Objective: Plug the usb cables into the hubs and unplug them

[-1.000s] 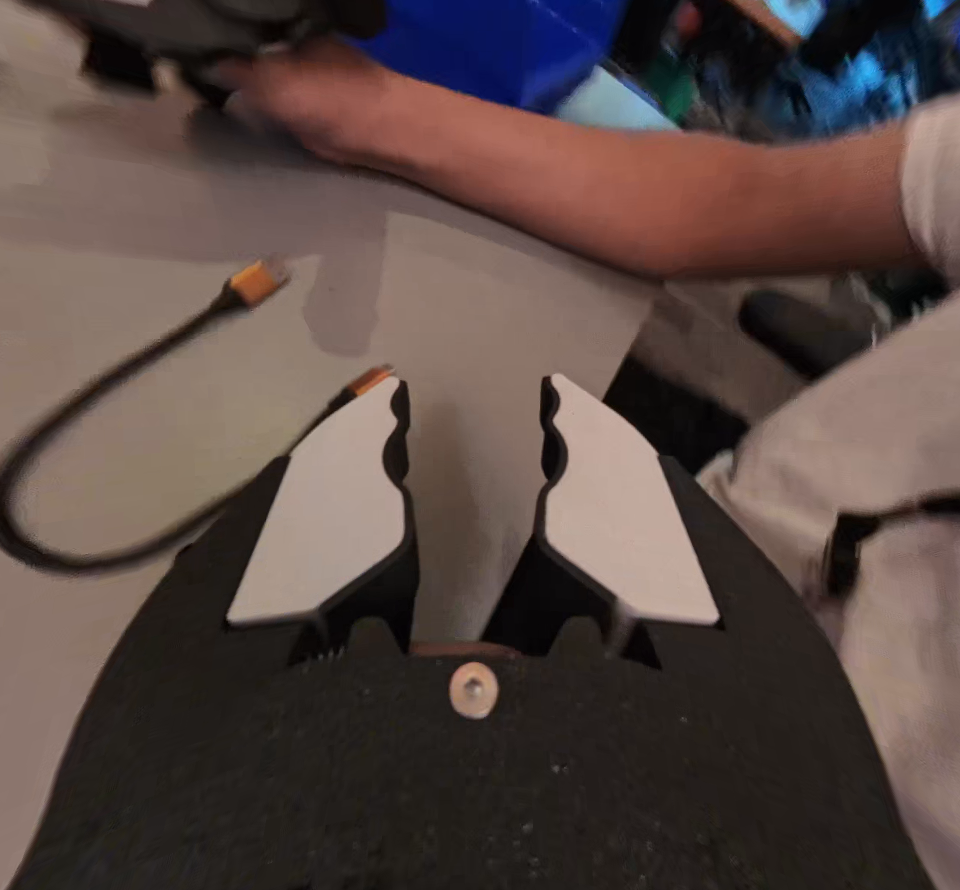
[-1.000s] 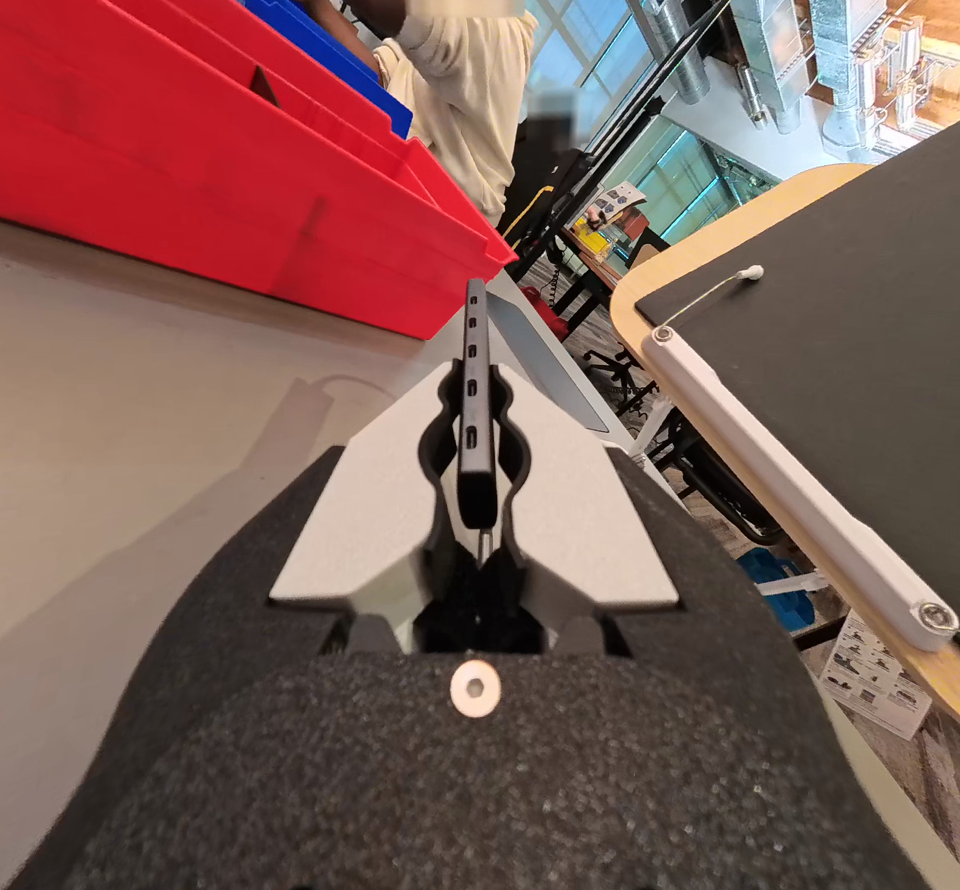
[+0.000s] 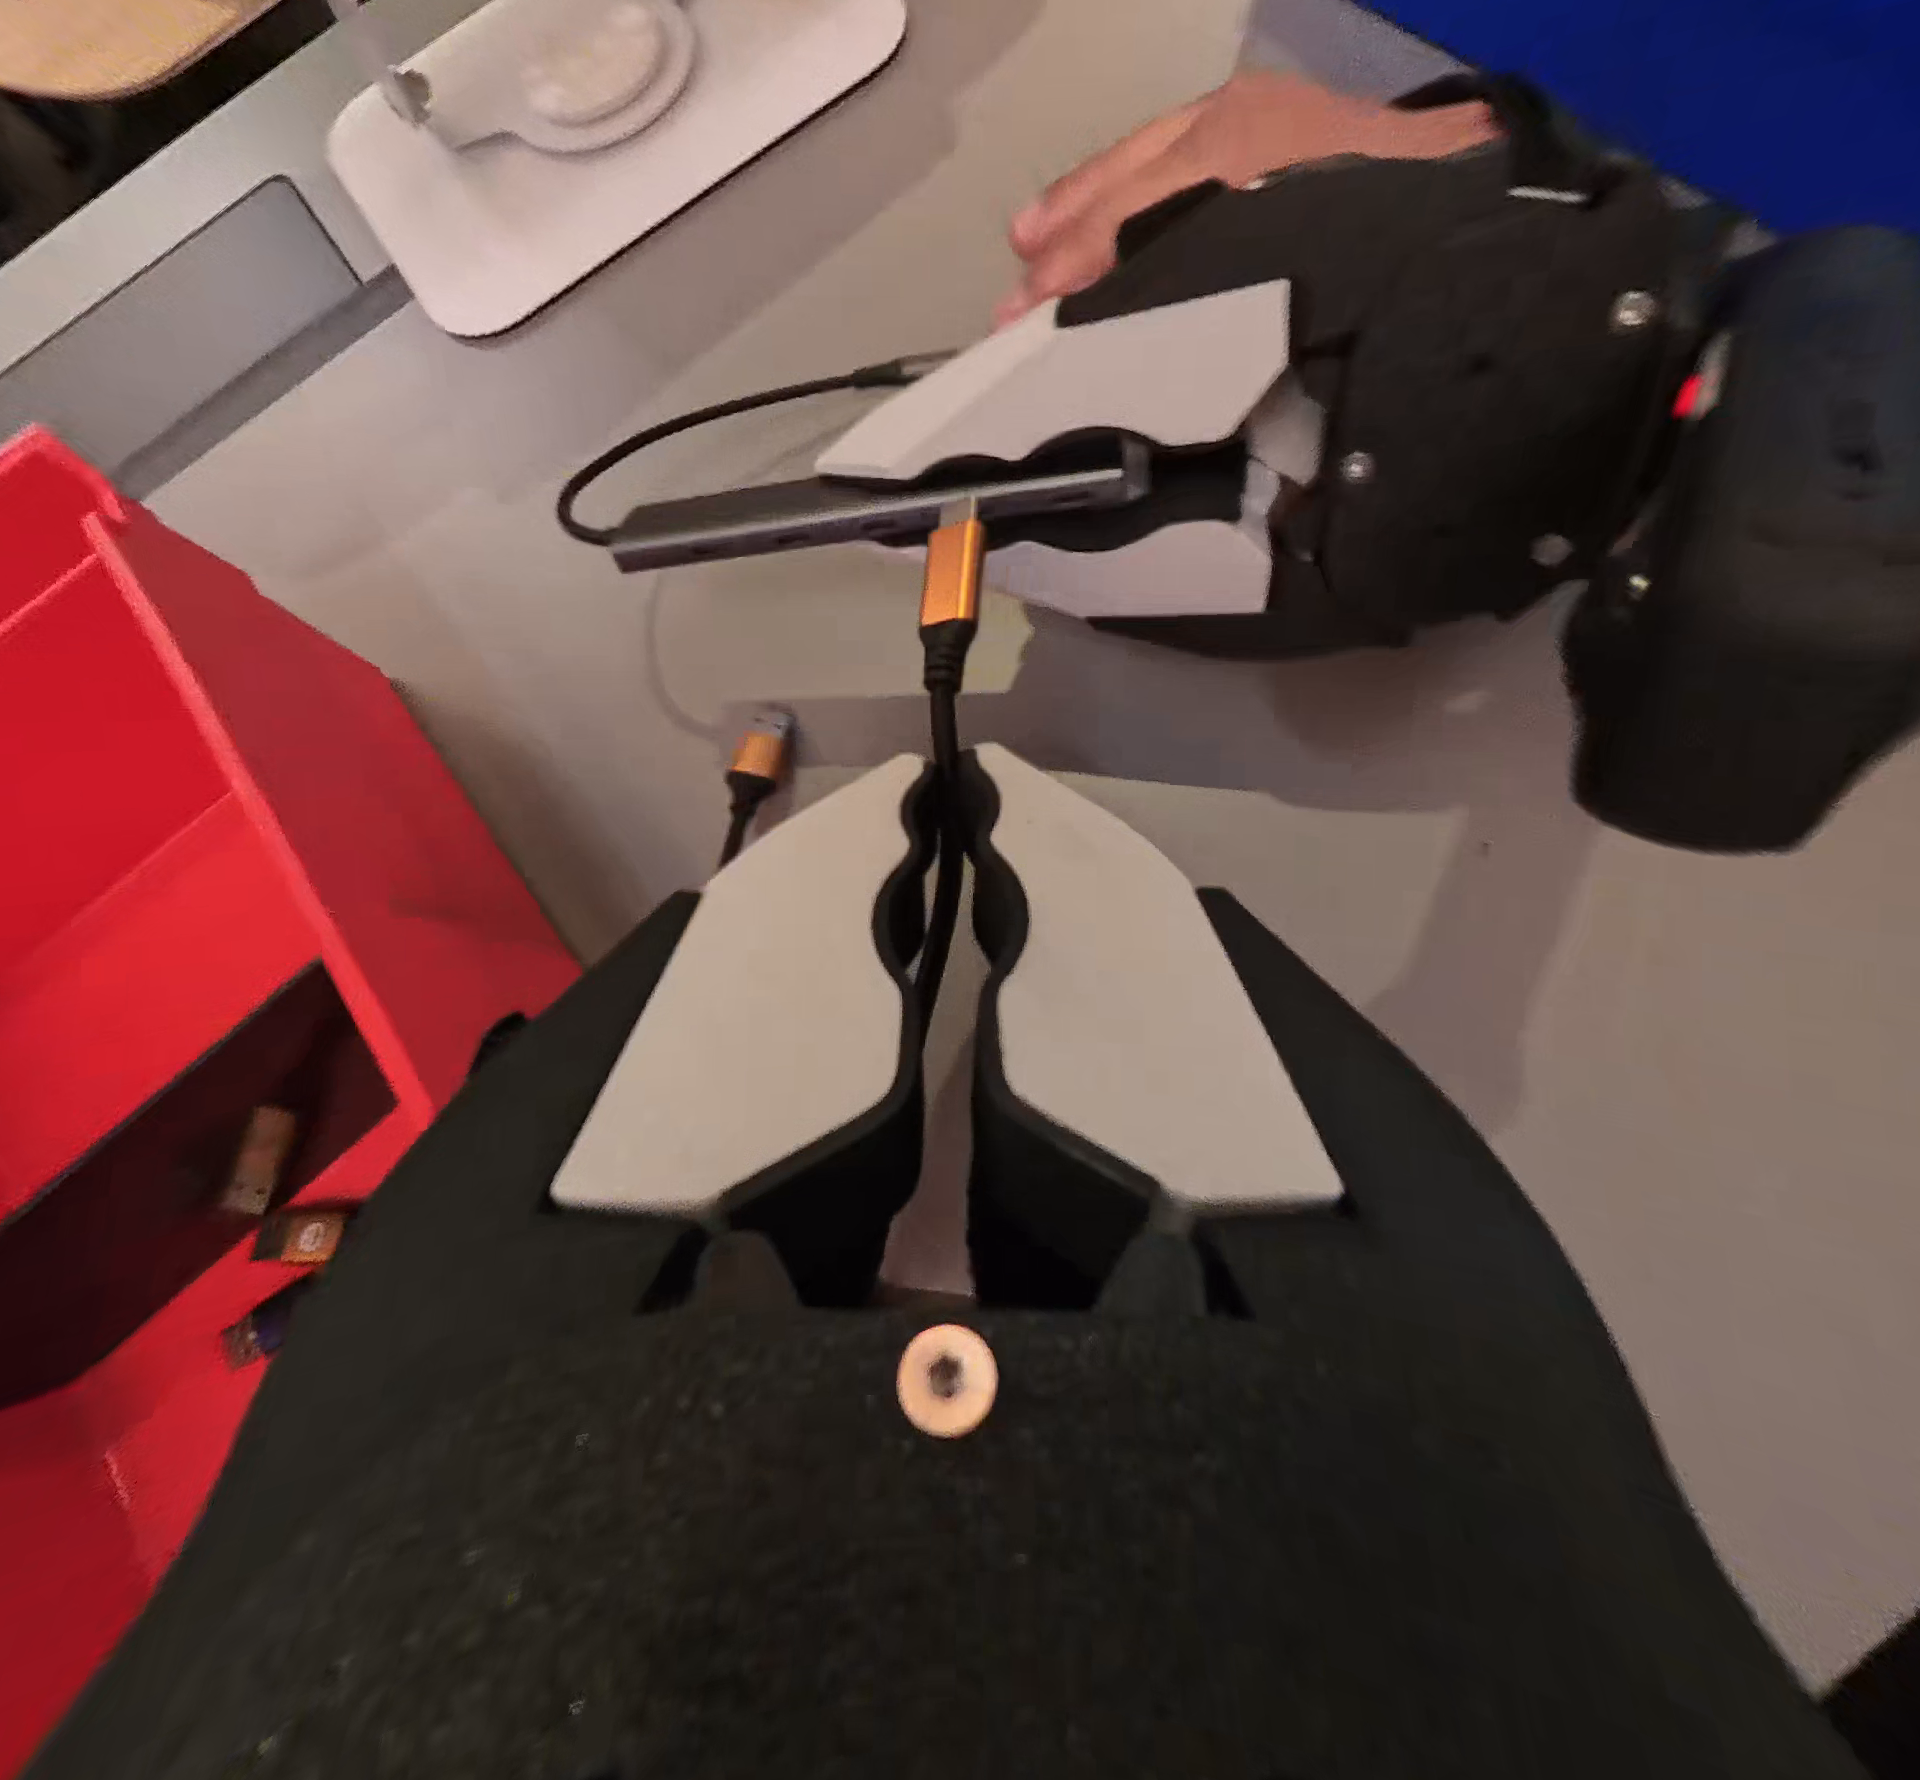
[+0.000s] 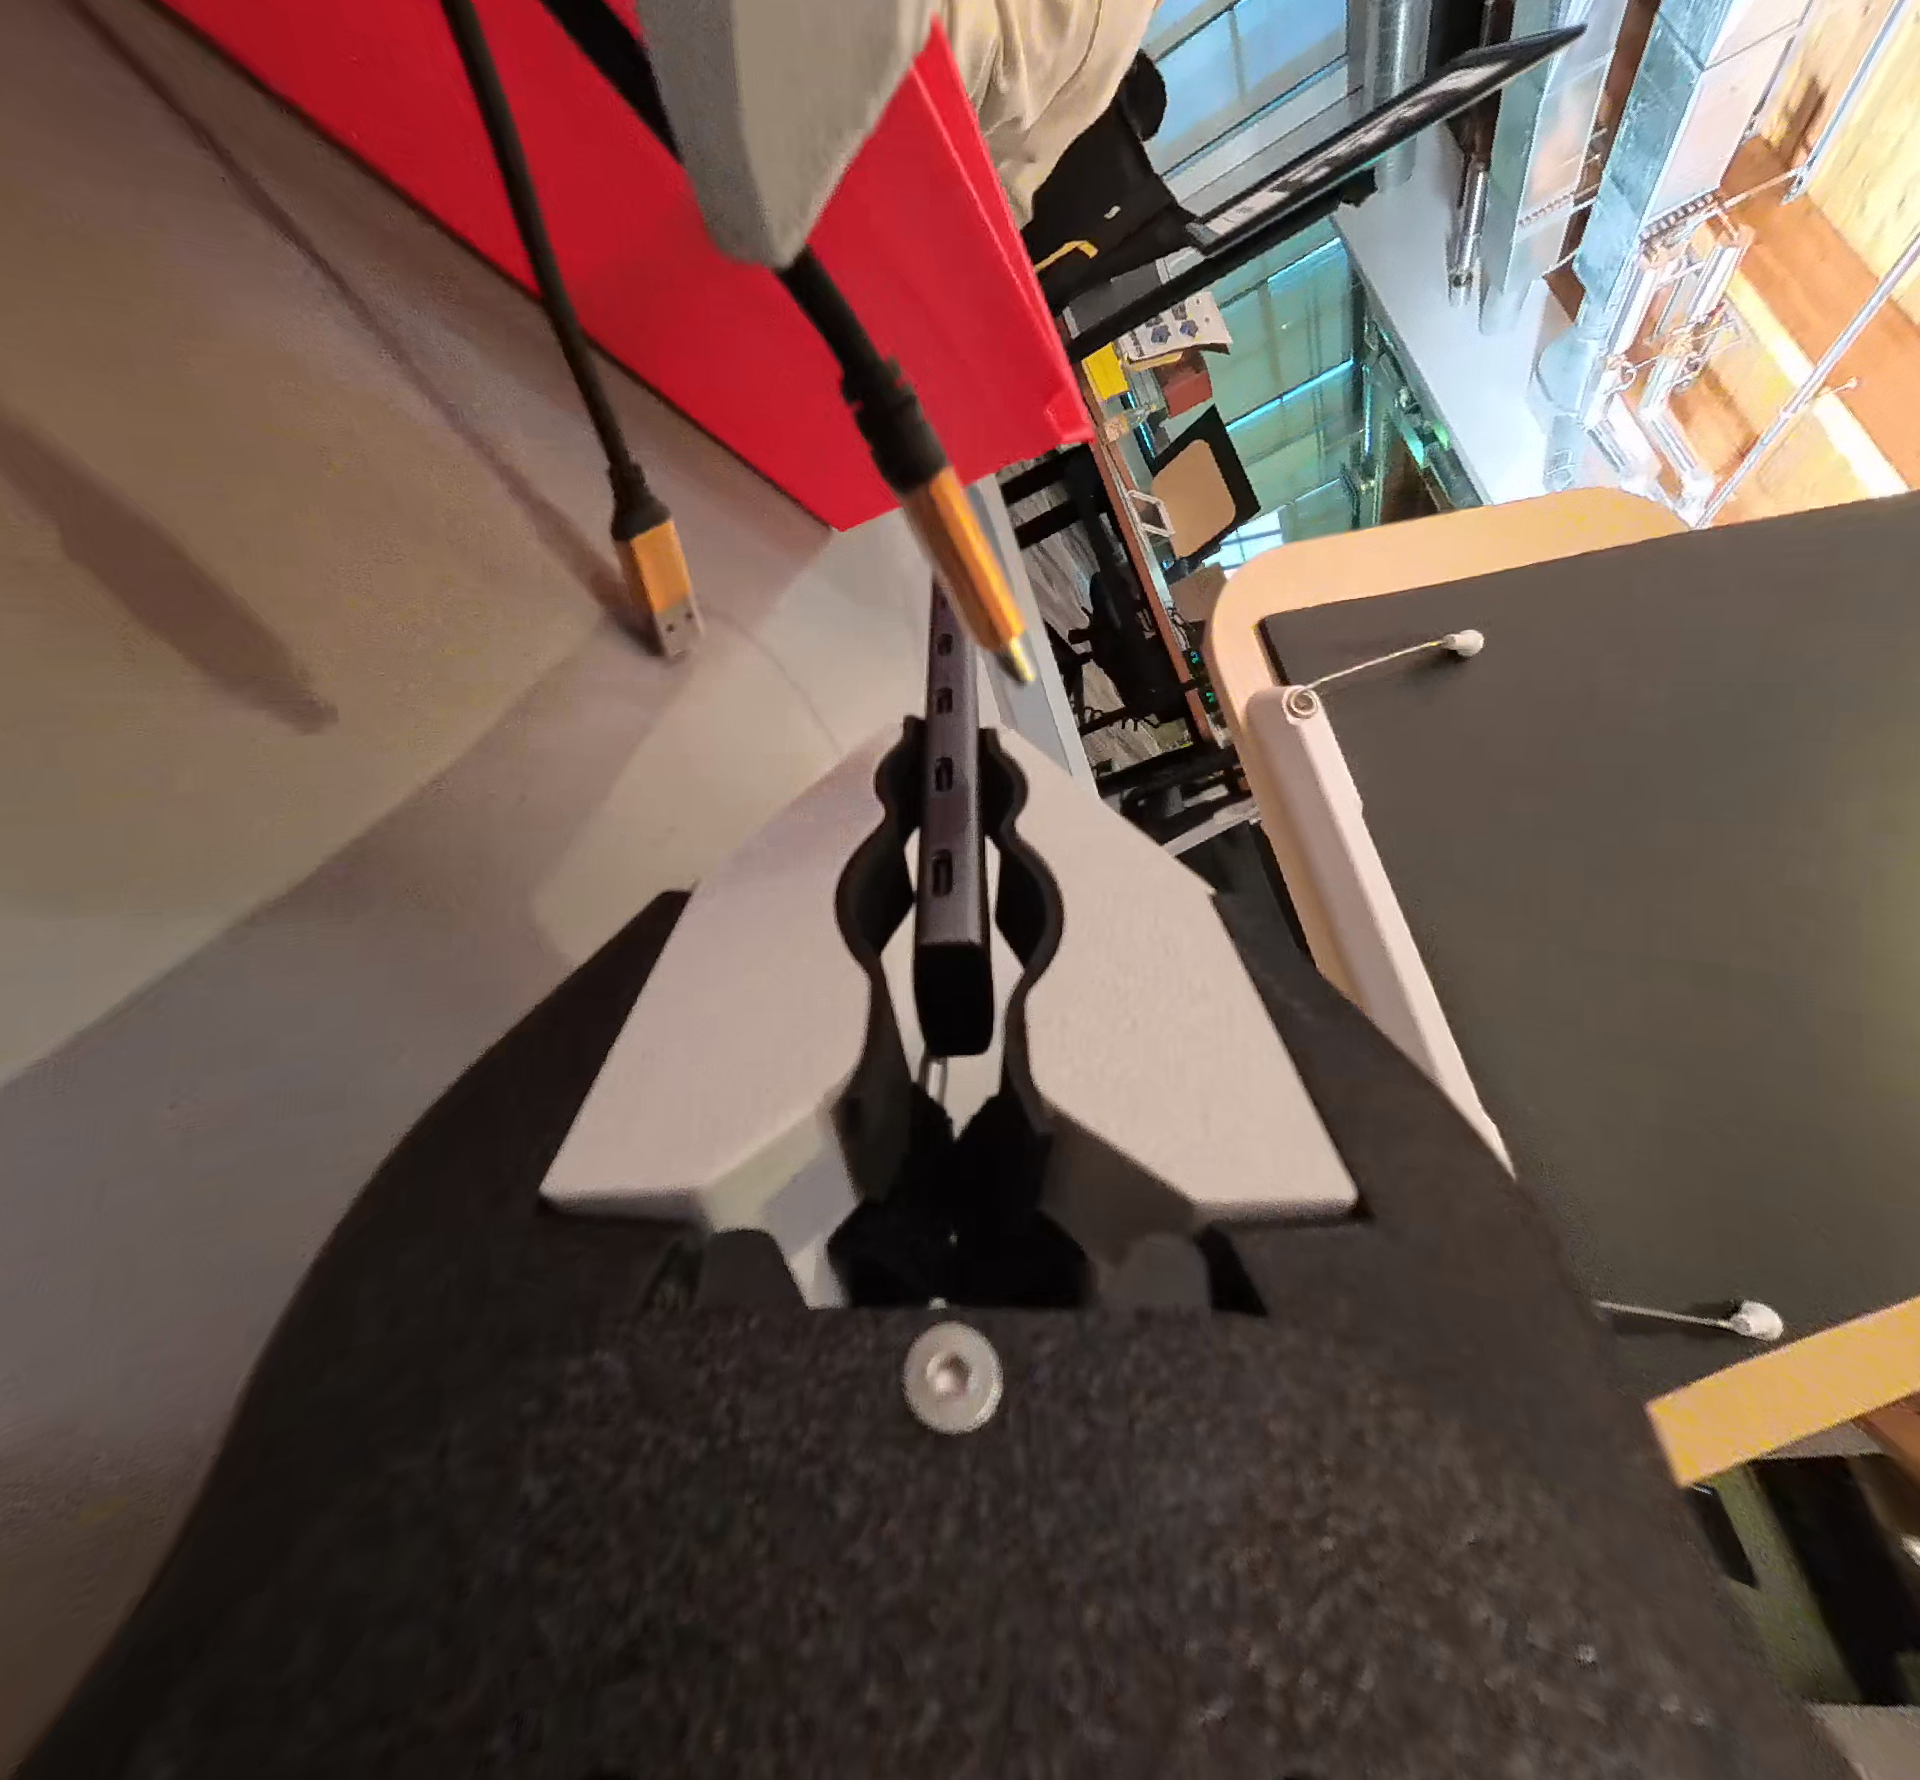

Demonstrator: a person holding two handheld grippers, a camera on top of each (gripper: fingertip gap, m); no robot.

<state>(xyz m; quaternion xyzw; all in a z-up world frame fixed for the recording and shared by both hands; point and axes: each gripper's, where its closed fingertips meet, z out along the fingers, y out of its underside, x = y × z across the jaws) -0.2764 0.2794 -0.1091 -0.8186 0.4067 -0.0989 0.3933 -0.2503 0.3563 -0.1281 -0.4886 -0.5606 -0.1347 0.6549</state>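
Note:
My left gripper (image 3: 948, 764) is shut on a black USB cable just behind its orange plug (image 3: 954, 577). The plug's metal tip touches the port side of the grey hub (image 3: 727, 525); I cannot tell whether it sits in a port. My right gripper (image 4: 951, 743) is shut on one end of the hub (image 4: 948, 857) and holds it just above the table. The right gripper also shows in the left wrist view (image 3: 873, 509). In the right wrist view the held plug (image 4: 966, 577) comes down from a left fingertip (image 4: 790, 47). The second orange plug (image 3: 764, 754) lies loose on the table.
A red bin (image 3: 156, 795) stands at the left, close to my left gripper, and also shows in the right wrist view (image 4: 727, 296). A white stand base (image 3: 623, 120) sits behind the hub. A blue bin (image 3: 1610, 16) is at the far right. A dark board (image 4: 1610, 899) lies beyond the table edge. There is about 9 cm between the tips of the two grippers.
My left gripper was open and empty over the cable; now it is shut on the cable and has brought the plug to the hub. My right gripper still holds the hub, now tilted.

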